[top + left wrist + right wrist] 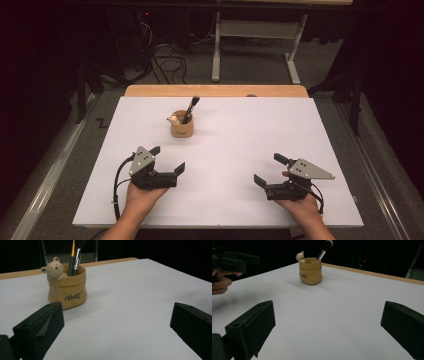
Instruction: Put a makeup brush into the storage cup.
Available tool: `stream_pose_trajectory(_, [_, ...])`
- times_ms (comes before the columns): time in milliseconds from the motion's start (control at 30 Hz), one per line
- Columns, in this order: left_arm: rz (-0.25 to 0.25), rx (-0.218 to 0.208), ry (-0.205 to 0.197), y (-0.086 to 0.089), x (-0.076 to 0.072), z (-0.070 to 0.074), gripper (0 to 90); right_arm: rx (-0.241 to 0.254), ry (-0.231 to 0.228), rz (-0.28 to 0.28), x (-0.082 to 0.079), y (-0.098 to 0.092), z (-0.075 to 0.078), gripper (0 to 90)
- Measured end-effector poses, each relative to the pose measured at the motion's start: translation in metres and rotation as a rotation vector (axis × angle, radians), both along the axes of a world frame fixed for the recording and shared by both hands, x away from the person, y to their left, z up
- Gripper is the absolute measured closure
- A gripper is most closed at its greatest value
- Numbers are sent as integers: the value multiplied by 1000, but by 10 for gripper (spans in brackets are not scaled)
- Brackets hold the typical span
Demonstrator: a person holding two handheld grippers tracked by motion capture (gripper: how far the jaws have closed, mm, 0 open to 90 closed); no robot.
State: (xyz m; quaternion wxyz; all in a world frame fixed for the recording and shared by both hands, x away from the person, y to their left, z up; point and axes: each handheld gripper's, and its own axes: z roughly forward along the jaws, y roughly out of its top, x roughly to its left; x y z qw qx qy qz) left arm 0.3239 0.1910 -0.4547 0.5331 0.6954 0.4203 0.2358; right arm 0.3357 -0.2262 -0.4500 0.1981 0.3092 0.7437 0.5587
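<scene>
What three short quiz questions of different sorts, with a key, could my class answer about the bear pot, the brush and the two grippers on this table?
1. True or false: the left gripper is clamped on the brush.
2. Multiple choice: where is the brush? A) lying on the white table; B) standing in the bear pot; C) between the right gripper's jaws.
3. Short answer: which gripper is nearer the pot in the high view?

Key
1. False: its jaws stand wide apart with nothing between them.
2. B: it leans in the pot, bristles up.
3. The left gripper; both are apart from the pot.
</scene>
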Motion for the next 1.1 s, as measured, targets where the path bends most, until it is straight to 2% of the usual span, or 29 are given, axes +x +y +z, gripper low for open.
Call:
stream_pose_trajectory(100, [9,-5,13,8,-7,-5,1,10,-4,-7,0,-3,2,3])
stream_pose_trajectory(200, [12,7,14,14,-14,-7,1,15,-10,-17,0,-7,4,3])
stream_pose_trajectory(300, [12,-5,17,20,-20,-8,5,23,-13,-29,-1,-9,5,3])
stream_pose_trajectory(367, [13,13,13,23,-24,-9,6,22,-18,-30,-2,-10,6,3])
stream_pose_trajectory(567, [24,22,6,33,-35,-17,7,25,-28,-42,-4,-14,9,3])
stream_pose_trajectory(667, [24,24,13,38,-37,-18,7,19,-29,-53,-3,-15,8,3])
stream_pose_trajectory(700, [26,33,3,39,-38,-18,7,16,-28,-51,-3,-16,8,3])
stream_pose_trajectory(800, [20,17,-5,42,-38,-16,7,12,-27,-60,-2,-15,7,3])
stream_pose_trajectory(900, [16,19,-13,42,-37,-17,7,6,-24,-61,-2,-15,7,3])
stream_pose_trajectory(1100, [12,26,0,41,-35,-19,6,-3,-21,-61,-2,-13,5,3])
